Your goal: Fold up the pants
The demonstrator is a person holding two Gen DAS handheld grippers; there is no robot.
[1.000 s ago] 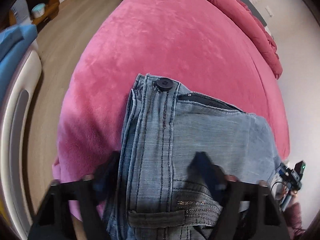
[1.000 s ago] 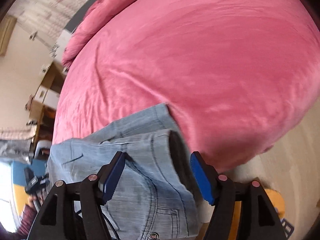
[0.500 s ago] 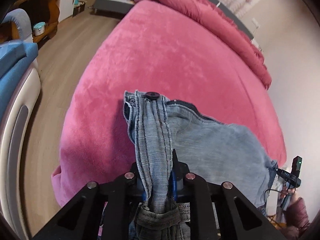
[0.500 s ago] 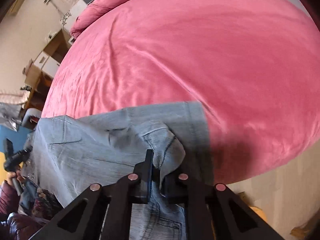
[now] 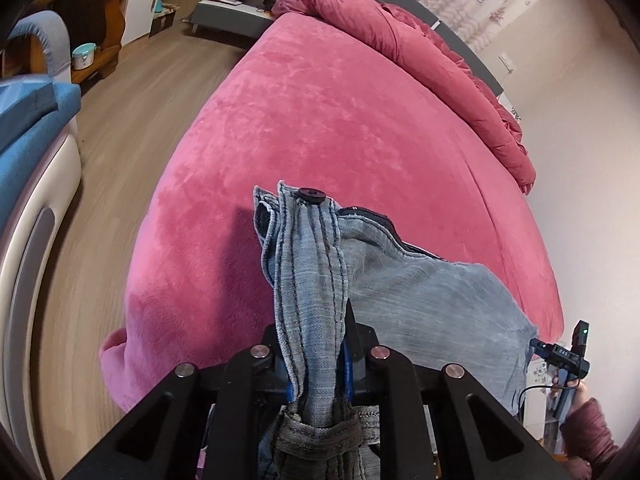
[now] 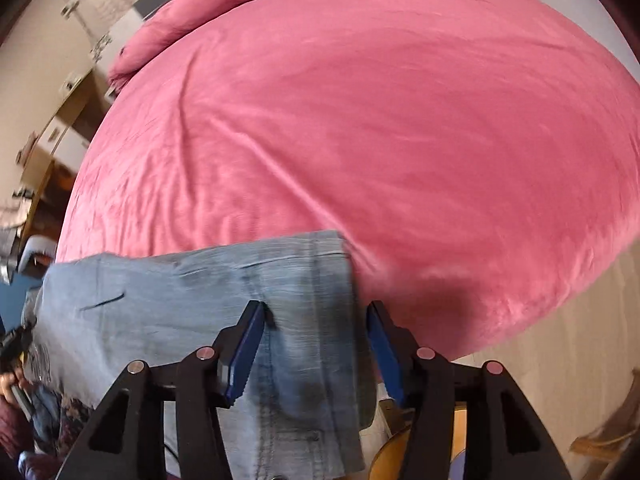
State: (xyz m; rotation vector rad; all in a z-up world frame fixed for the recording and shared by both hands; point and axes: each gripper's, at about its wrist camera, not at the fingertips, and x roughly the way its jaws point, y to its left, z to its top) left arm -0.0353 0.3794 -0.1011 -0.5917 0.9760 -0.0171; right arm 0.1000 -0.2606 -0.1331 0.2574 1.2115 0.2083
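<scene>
Since the frame a second ago, the left gripper (image 5: 316,364) has closed on the bunched waistband of the faded blue denim pants (image 5: 420,300) and lifted it slightly; it stays clenched there, the black button (image 5: 312,194) at the top of the raised fold. The pants lie at the near edge of the round bed with the pink plush cover (image 5: 340,120).

From the right wrist, the right gripper (image 6: 316,344) has just been opening: its blue pads (image 6: 244,352) stand apart, released, denim (image 6: 180,300) lying flat between them by the bed (image 6: 360,120) edge.
</scene>
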